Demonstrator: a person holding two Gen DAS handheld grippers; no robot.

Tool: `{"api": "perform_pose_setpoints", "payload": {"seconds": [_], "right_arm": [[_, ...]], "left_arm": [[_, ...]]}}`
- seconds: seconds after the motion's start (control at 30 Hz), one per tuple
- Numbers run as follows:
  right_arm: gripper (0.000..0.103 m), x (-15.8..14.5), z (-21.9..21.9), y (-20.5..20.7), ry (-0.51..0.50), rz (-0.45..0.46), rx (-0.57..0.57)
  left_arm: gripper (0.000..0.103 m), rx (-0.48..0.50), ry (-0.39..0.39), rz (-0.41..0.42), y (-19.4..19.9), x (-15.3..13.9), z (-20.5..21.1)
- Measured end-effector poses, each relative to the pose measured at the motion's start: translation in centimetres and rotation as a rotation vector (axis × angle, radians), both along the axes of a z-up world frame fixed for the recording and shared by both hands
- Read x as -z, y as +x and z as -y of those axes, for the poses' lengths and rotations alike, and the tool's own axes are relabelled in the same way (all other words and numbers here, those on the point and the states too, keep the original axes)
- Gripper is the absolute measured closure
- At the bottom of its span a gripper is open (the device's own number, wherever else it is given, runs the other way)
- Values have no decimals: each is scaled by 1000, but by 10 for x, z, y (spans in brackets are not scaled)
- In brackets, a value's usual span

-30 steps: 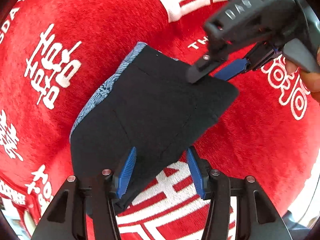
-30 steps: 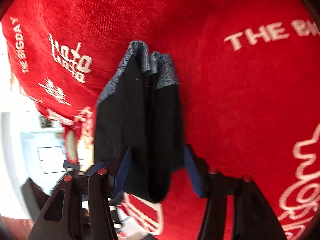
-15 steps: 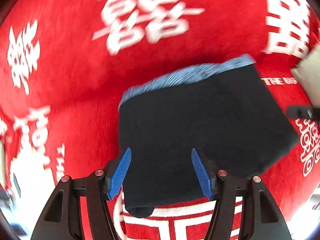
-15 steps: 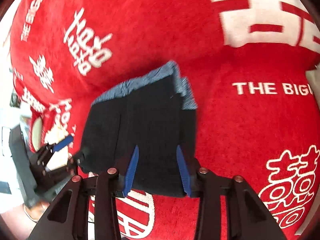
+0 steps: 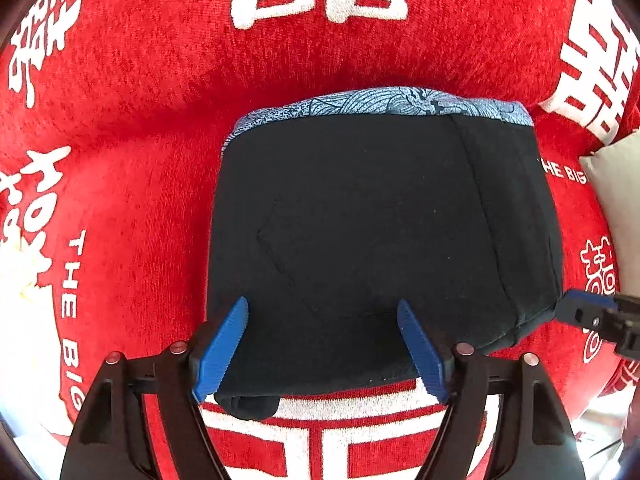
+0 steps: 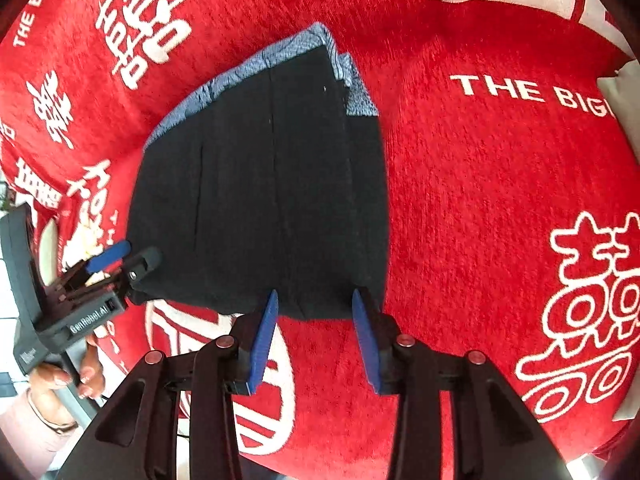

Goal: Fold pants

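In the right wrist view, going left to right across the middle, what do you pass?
Left tongs → folded black pants → bare red blanket → white double-happiness print.

Counted: one folded pair of black pants [image 5: 384,232] at centre; two blue-fingered grippers, left gripper [image 5: 322,344] at 6 o'clock, right gripper [image 6: 314,332] likewise; one red cloth [image 5: 132,128] beneath.

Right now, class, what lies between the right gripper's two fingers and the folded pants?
Only bare red blanket: in the right wrist view the right gripper is open at the near edge of the pants.
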State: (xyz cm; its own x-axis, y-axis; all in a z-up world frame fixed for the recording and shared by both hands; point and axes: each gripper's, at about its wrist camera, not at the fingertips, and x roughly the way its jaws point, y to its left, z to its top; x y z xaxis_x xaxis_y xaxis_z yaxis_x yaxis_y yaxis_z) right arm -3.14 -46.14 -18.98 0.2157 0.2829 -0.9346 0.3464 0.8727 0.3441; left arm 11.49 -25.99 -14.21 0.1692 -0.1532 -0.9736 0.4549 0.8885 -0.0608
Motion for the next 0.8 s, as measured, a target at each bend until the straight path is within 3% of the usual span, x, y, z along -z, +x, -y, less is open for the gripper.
{"api": "perform_pose_setpoints", "payload": {"seconds": [0.17, 0.6, 0.8], "right_arm": [[59, -2, -5, -2, -8, -29, 12], [40, -10, -4, 1, 3, -48, 43], [32, -8, -1, 0, 4, -45, 57]], "left_arm": [[25, -15, -19, -19, 6, -1, -4], [25, -35, -26, -41, 25, -8, -13], [25, -57, -74, -73, 32, -17, -23]]}}
